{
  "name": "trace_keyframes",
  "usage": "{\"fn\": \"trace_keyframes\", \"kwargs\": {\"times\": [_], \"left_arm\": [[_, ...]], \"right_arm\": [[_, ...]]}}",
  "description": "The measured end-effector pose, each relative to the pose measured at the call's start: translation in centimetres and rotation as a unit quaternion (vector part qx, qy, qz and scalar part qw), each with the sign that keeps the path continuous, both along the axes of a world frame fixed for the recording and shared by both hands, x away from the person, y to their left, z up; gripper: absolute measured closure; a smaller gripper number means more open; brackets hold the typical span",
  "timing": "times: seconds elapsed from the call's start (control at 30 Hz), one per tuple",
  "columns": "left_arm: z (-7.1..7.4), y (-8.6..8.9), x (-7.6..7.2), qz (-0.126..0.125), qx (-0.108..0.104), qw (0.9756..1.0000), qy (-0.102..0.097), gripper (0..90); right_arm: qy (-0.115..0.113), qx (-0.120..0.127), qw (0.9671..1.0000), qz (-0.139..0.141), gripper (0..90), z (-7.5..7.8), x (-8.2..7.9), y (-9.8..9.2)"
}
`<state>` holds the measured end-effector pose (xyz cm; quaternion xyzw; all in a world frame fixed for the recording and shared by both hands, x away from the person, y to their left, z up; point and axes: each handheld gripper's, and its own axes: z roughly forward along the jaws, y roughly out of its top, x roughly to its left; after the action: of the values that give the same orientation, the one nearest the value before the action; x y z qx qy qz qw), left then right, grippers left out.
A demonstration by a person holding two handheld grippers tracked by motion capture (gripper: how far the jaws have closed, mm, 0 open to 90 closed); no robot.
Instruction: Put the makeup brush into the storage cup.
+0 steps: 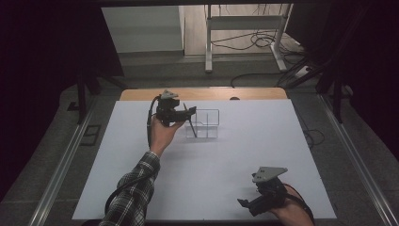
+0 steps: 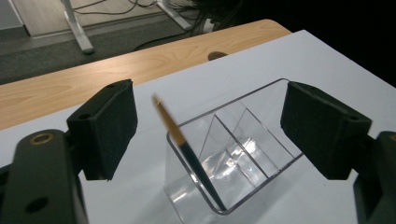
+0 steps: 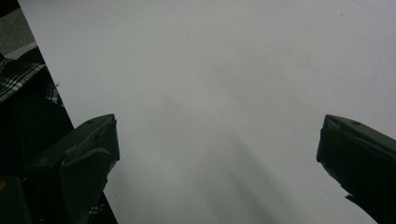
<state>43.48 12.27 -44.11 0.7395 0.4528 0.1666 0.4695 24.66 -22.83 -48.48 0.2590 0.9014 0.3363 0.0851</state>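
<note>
A clear plastic box [image 1: 207, 123] with inner dividers stands on the white table top [image 1: 211, 165], toward the far side. A thin pencil-like stick [image 1: 190, 120], tan above and dark below, leans in the box's end compartment with its upper end poking out. My left gripper [image 1: 189, 112] hovers just left of the box, open, its jaws on either side of the stick [image 2: 187, 151] and the box [image 2: 280, 161] without touching them. Low over the bare near right part of the table, my right gripper [image 1: 247, 202] is open with nothing between its jaws [image 3: 218, 123].
A wooden strip [image 1: 202, 93] with a small hole runs along the table's far edge. Metal rails [image 1: 61, 165] flank the table. Beyond it stand white desk legs [image 1: 208, 42] and floor cables [image 1: 263, 40]. A plaid sleeve [image 1: 134, 193] crosses the near left.
</note>
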Motion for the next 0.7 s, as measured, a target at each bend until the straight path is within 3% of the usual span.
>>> {"fn": "trace_keyframes", "kwargs": {"times": [0.3,0.7], "left_arm": [[0.4,0.3,-0.4,-0.007,-0.006,1.0000,-0.001,14.3],[1.1,0.8,-1.2,-0.013,0.002,0.9999,-0.007,10.3]], "right_arm": [[0.000,0.003,1.0000,-0.003,0.0,0.0,0.0,0.0],[0.000,0.002,1.0000,-0.002,0.0,0.0,0.0,0.0]]}}
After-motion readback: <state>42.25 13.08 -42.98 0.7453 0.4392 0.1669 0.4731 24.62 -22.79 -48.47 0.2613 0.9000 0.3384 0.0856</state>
